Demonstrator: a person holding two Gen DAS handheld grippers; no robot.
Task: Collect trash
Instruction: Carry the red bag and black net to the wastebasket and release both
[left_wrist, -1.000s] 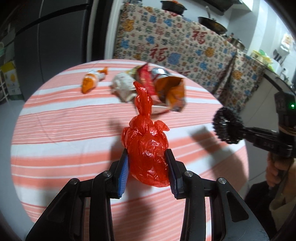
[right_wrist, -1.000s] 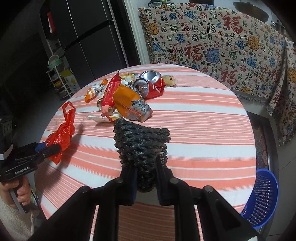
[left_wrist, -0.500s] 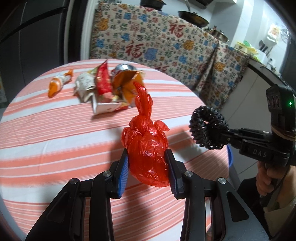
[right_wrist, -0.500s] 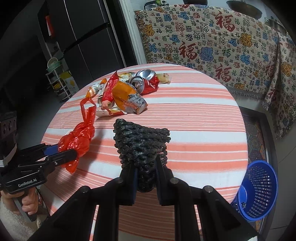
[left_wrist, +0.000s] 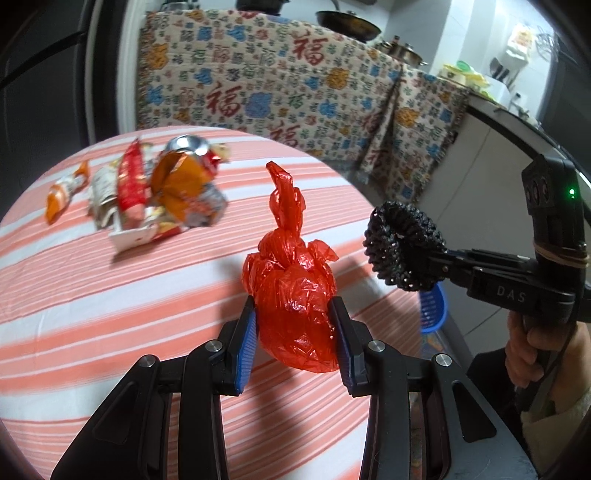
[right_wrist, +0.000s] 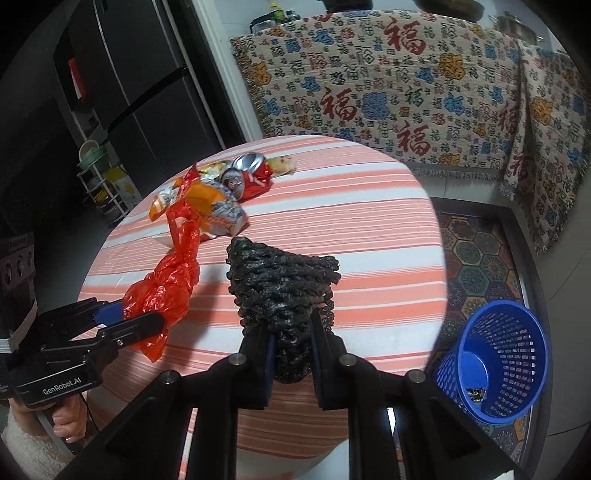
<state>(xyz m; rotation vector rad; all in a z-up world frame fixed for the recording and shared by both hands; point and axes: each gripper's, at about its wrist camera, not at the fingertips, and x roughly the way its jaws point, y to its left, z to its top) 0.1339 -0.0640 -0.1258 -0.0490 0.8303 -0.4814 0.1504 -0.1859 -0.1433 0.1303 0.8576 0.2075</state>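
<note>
Red plastic is filling my left view: the left gripper (left_wrist: 295, 325) is clamping a knotted red bag (left_wrist: 291, 295) between its blue pads, the twisted tail standing up above the jaws. I am holding it in the air above the near part of the striped round table (right_wrist: 369, 236), not resting on the cloth. My right gripper (right_wrist: 291, 354) is pinching a black knitted bundle (right_wrist: 280, 284) — its jaws are drawn in narrow on the lower end, and the wide end is flaring out ahead of them. Both loads are hanging over the table, close beside each other, on its bin side. The blue basket (right_wrist: 491, 362) is standing on the floor just off the table's edge, to the right of my right gripper, with what looks like a scrap already lying in its bottom. Across the table from me, on its far side, the rest is waiting: an orange snack packet (right_wrist: 214, 210), a crushed can (right_wrist: 247, 173) and a few smaller wrappers (left_wrist: 66, 192), heaped together. I am judging the step as the carry to the bin, pick-up done and drop not yet made. Next I am expecting to swing the black bundle out past the table's rim, centre it over the basket's mouth and part the jaws — then the same for the bag, which could cling to the pads.
</note>
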